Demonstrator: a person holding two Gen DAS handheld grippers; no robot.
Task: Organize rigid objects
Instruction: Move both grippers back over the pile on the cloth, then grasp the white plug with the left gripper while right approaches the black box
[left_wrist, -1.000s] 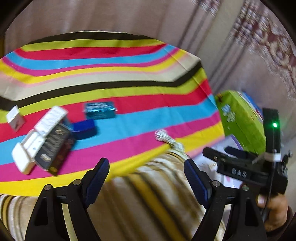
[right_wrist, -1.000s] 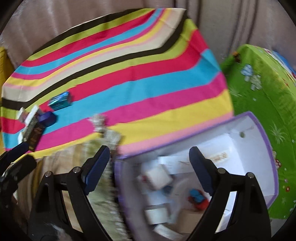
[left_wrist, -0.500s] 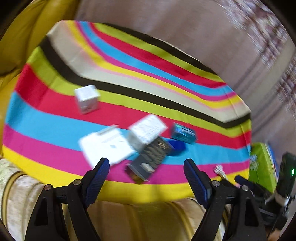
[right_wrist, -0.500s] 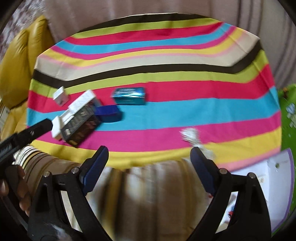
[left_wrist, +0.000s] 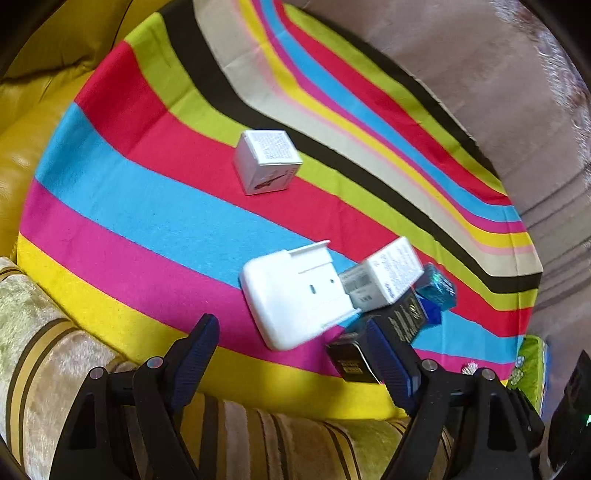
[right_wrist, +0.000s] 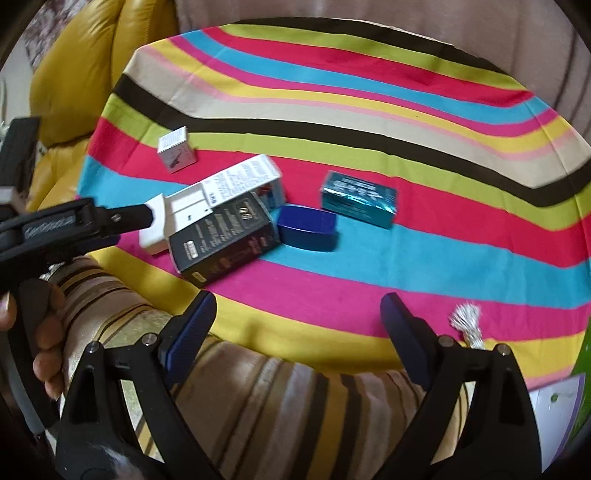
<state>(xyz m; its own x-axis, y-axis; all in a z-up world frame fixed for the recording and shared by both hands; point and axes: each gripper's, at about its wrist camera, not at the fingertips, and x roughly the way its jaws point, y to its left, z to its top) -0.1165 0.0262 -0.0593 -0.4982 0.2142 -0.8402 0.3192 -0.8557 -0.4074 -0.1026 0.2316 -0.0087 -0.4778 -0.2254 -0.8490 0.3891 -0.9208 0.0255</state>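
Several boxes lie on a striped cloth (left_wrist: 147, 206). A small white cube box (left_wrist: 267, 160) stands apart at the back; it also shows in the right wrist view (right_wrist: 176, 148). A flat white case (left_wrist: 295, 295), a long white carton (left_wrist: 384, 277), a black box (right_wrist: 225, 238), a dark blue box (right_wrist: 307, 227) and a teal box (right_wrist: 359, 198) lie close together. My left gripper (left_wrist: 295, 358) is open and empty, just in front of the white case. My right gripper (right_wrist: 297, 332) is open and empty above the cloth's front edge.
A yellow leather armrest (left_wrist: 33, 122) lies left of the cloth. A striped cushion edge (right_wrist: 280, 406) runs under both grippers. A silver tassel (right_wrist: 466, 321) lies on the cloth at the right. A corner of a purple-edged white bin (right_wrist: 557, 402) and a green cloth (left_wrist: 530, 365) show at the far right.
Both grippers have swung left, from the white bin and green cloth toward the pile of boxes. The left gripper has come close to the white case. Both stayed open and empty.
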